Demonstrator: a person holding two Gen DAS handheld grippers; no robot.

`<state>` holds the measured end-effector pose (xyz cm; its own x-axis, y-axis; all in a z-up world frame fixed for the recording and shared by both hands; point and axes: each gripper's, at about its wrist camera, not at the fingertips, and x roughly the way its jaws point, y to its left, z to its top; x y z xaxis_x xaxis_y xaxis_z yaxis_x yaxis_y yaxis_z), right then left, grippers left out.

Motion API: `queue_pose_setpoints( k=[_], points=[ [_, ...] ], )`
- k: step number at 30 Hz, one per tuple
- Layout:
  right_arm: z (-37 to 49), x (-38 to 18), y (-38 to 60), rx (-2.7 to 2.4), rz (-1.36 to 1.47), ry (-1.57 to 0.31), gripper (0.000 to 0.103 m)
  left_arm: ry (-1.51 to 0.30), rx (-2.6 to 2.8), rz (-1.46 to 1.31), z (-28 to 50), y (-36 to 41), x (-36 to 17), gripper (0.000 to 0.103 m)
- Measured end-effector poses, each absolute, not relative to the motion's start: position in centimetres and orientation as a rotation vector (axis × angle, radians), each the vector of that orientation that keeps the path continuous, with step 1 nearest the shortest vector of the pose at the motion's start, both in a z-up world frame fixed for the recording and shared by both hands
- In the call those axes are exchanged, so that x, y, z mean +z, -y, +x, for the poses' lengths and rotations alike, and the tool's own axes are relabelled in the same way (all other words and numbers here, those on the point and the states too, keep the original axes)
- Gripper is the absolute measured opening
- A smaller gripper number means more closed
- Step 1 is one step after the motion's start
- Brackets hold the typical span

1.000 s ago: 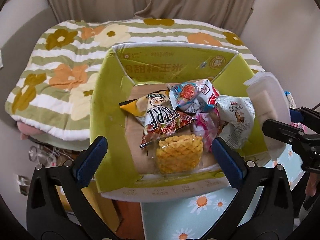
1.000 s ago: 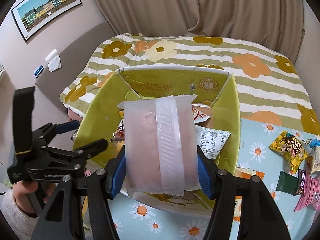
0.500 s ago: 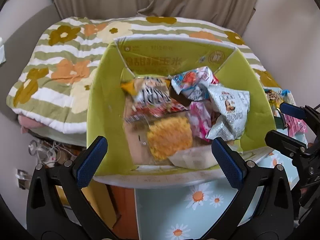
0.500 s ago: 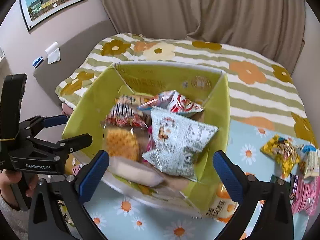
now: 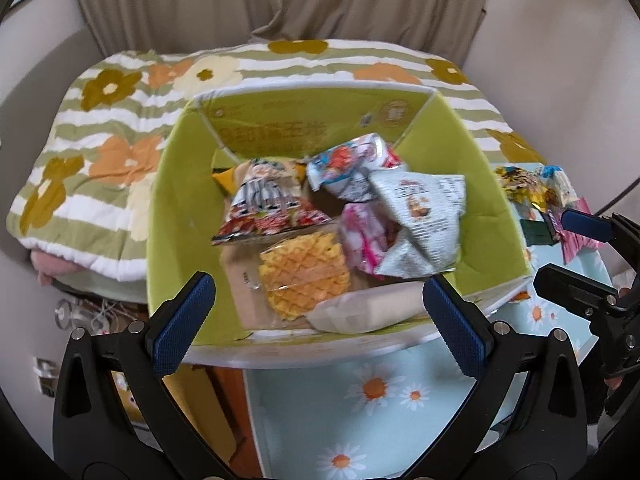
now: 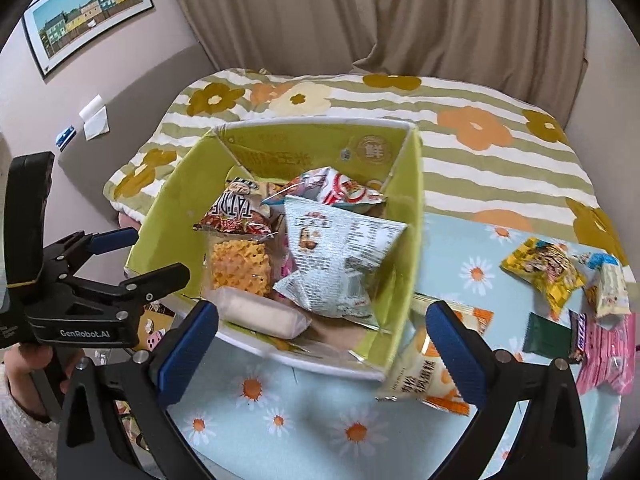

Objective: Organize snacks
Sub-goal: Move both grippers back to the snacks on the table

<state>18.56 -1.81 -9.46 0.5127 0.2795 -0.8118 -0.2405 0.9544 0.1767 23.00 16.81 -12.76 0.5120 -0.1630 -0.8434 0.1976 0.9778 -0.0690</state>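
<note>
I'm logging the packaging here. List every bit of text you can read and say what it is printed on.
"GenRobot.AI": on the body of the left tongs.
"鲜": in the round seal on the green box inner wall.
Large black-and-white letters on the red-and-white snack bag: too warped to read.
Fine print on the white snack bag: too small.
Orange-and-white packet beside the box: characters blurred.
Yellow bag: unreadable.
</note>
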Motion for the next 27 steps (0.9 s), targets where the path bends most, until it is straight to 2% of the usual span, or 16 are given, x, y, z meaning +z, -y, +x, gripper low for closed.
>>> queue_pose_setpoints(
  k=[8,16,27],
  points=[
    [17.3,-6.3,10.3,0.214,0.139,-0.938,0.103,-0.965,-0.329,0.048,22.6,-10.2,-10.0,0.103],
    [17.3,-4.6,22.0,0.102,0.120,-0.948,0.103,-0.926,-0.409,0.054,23.1,1.2,-8.0,0.103],
    [20.1,-7.1,34.0,0.045,0.137,-1.001,0.103,-0.969,-0.458,0.149,25.2,16.5,-12.4,0.103]
  ],
)
